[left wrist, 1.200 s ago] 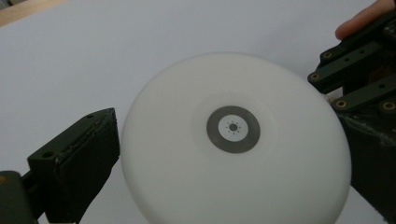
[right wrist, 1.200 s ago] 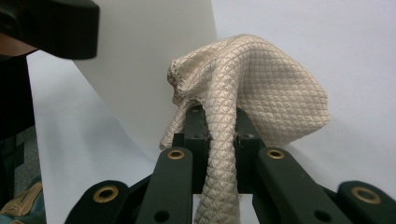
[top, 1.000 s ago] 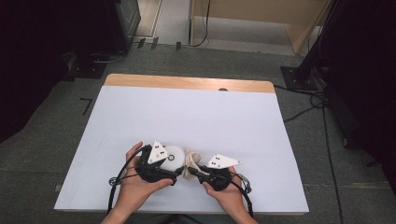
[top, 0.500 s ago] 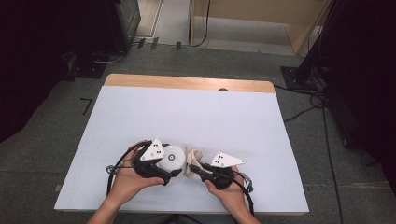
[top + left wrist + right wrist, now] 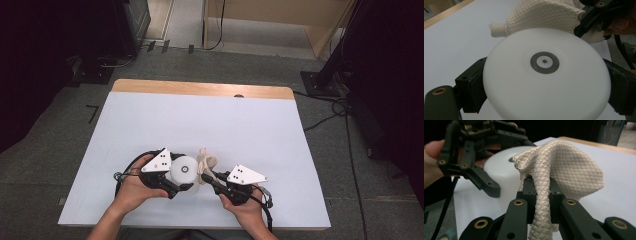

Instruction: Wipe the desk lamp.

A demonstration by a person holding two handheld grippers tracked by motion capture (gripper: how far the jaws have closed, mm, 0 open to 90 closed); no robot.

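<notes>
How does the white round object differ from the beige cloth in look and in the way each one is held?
The white round object is smooth, rigid and plain white; the beige cloth is soft, crumpled, with a woven waffle texture. The left gripper clamps the object at its two sides; the right gripper pinches a fold of the cloth. Both are held close together above the white table.

The right gripper (image 5: 541, 195) pinches a cream cloth (image 5: 564, 170) (waffle-textured) beside the white bowl (image 5: 504, 172), held by the left gripper (image 5: 474, 170).

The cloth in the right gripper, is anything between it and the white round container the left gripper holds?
Nothing visible. The cloth, pinched in the right gripper, hangs right beside the white container, which the left gripper clamps by its sides.
</notes>
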